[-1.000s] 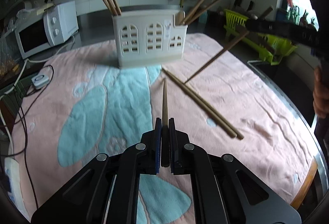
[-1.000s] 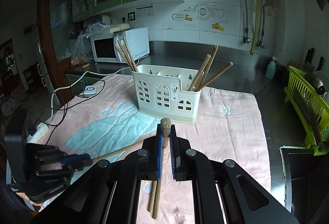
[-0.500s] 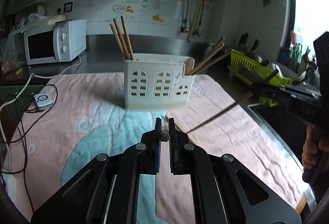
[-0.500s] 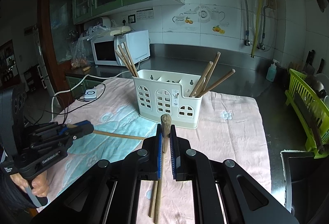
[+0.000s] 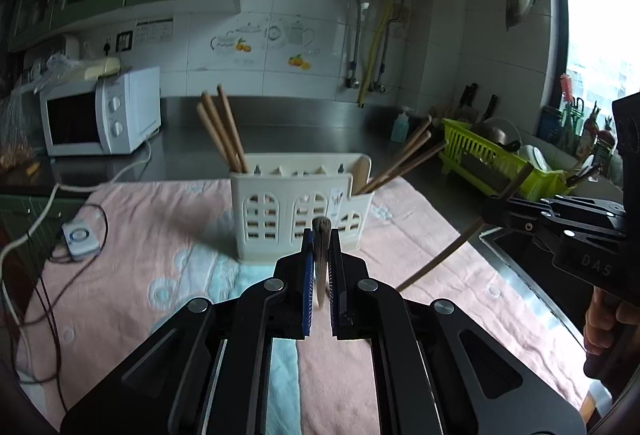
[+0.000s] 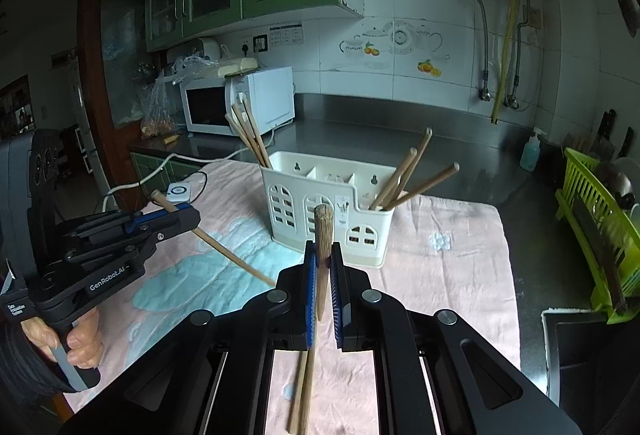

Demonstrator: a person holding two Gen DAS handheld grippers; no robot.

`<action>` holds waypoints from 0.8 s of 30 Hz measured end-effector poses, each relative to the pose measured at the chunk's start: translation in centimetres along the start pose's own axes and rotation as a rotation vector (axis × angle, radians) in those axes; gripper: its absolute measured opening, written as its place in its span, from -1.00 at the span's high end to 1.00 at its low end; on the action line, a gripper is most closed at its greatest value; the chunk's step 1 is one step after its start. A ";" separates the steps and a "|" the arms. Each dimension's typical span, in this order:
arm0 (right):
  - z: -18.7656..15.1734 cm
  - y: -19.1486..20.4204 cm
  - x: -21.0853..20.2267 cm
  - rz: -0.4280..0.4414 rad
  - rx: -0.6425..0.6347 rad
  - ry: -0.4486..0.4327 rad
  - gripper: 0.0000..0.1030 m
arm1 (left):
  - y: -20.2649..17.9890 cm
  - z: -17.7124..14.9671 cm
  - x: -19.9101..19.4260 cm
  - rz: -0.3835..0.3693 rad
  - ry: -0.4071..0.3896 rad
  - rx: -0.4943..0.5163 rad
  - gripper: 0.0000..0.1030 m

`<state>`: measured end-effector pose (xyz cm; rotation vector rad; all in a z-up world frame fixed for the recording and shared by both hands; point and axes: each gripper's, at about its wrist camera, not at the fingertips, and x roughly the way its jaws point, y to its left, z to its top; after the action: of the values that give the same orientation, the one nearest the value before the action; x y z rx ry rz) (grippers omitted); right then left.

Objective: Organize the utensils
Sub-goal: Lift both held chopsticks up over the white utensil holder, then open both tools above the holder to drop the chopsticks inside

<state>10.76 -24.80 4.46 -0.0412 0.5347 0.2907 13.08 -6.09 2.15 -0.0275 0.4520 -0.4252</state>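
A cream utensil holder stands on a pink towel. It holds chopsticks in its left end and its right end. My left gripper is shut on one wooden chopstick, raised in front of the holder. In the right wrist view the left gripper is at the left, and its chopstick slants down to the towel. My right gripper is shut on another chopstick, held upright. A pair of chopsticks lies on the towel below it.
A white microwave sits at the back left, with cables and a small round white device beside the towel. A green dish rack and a sink are on the right. A soap bottle stands by the wall.
The left gripper rose off the towel and tilted up, lifting its chopstick from lying forward to nearly end-on. The right gripper with its chopstick climbed a little.
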 end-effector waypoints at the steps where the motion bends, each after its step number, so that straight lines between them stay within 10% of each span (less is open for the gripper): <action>1: 0.4 -0.1 -0.2 0.001 -0.003 -0.003 0.87 | -0.1 0.6 0.0 0.001 -0.005 0.008 0.90; 24: 13.3 -1.3 -0.8 -0.019 -0.042 -0.188 0.87 | 1.7 17.5 1.2 0.105 -0.310 0.042 0.90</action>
<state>17.03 -24.78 16.26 -0.0587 0.3411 0.2844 22.26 -6.22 17.19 -0.0288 0.1384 -0.3202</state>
